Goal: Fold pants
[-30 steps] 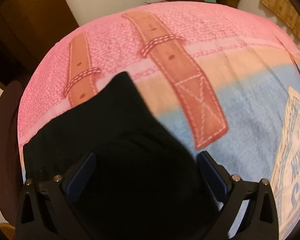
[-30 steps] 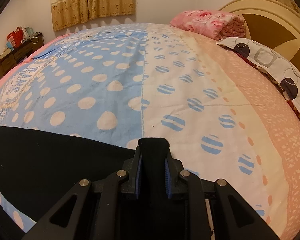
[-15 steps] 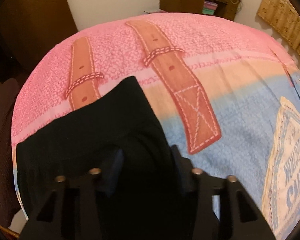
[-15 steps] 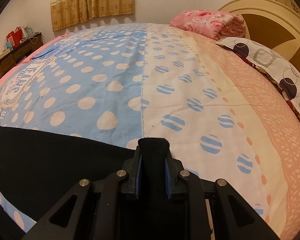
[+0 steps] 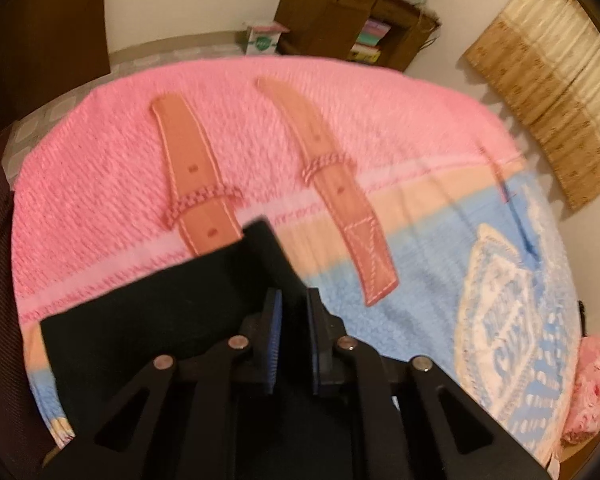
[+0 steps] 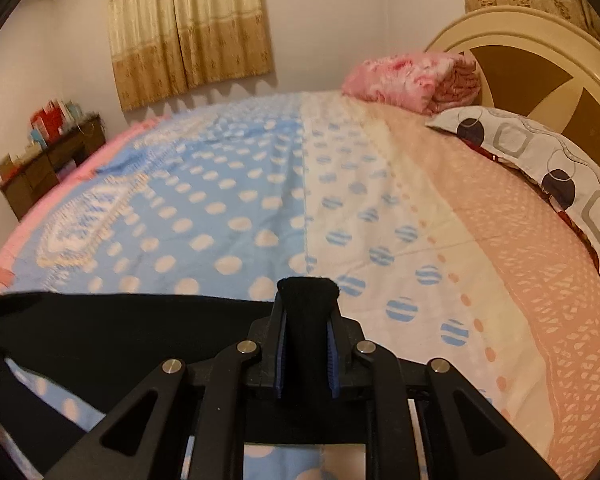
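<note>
— Black cloth in both grips, is that right?

— Yes. My left gripper (image 5: 290, 334) has its fingers drawn nearly together on a ridge of the pants (image 5: 172, 312), low in the middle of the left view. My right gripper (image 6: 306, 354) is pinched the same way on another bunch of the same cloth, which pokes out past the fingertips at lower centre of the right view.

— Where do the pants lie?

— On the bed (image 6: 480, 280). In the left view they spread from the lower left up to a corner near the frame's centre, over the pink and peach bands of the blanket. In the right view a dark strip runs from the left edge to my gripper, and blue dotted blanket shows below it, so that edge looks raised off the bed.

— Which step is this?

— I judge both ends are gripped and the fold is about to be carried over.

— What does the next move call for?

— Lifting both grips together, keeping the cloth taut between them, then bringing one end across onto the other with edges lined up. The left view is blurred, so I can't read the hem exactly.
</note>
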`<state>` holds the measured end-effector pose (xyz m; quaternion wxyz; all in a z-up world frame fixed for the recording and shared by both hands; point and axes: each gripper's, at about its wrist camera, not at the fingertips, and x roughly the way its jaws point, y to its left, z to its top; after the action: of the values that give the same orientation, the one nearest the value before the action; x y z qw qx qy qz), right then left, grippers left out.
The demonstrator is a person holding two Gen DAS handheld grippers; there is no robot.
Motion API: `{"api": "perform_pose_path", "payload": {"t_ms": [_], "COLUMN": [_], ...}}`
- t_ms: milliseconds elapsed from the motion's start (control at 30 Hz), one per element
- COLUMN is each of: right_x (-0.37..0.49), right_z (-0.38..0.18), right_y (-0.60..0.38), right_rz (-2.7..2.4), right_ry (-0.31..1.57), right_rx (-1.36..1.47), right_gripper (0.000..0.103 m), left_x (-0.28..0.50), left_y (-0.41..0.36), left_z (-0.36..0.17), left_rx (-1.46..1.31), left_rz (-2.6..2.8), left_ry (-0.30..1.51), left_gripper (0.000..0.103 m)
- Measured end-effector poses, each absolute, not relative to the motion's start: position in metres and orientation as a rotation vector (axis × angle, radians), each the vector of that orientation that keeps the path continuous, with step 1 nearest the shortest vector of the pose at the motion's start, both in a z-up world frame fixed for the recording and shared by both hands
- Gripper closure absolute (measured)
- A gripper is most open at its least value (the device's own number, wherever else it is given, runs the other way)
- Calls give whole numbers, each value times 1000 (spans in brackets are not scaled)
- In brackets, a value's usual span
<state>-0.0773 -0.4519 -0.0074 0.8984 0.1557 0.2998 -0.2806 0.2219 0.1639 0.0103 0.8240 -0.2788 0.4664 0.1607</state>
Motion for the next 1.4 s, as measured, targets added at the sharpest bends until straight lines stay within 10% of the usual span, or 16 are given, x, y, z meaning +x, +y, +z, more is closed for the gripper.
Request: {"api": "perform_pose_path", "payload": {"t_ms": [467,600,1067,1167,1233,1400], "right_x": [-98,-93,-69,-65,-65,-72], "right_z": [-3,-17,-54,-58,-59,-52], "right_y": [-439,-448,-473,-473,-473,-470], "right_rz": [-563,-571,-579,-581,-586,-590], "right_ry": [588,616,725,733,732,707], "right_rx": [363,385,367,366,376,385], "right_gripper": [86,86,86,86,86,86], "left_x": [203,229,291,289,287,275], "left_y": [186,160,85,84,80,96], "left_z": [25,-2,-56,-56,-56,-52], "left_rx": [-508,-563,-408,-422,-393,-459], "left_rz": [324,382,838,789,716,636], "left_ry": [947,1042,1133,1116,1106,1091], "left_gripper": [87,34,28,44,74,90]}}
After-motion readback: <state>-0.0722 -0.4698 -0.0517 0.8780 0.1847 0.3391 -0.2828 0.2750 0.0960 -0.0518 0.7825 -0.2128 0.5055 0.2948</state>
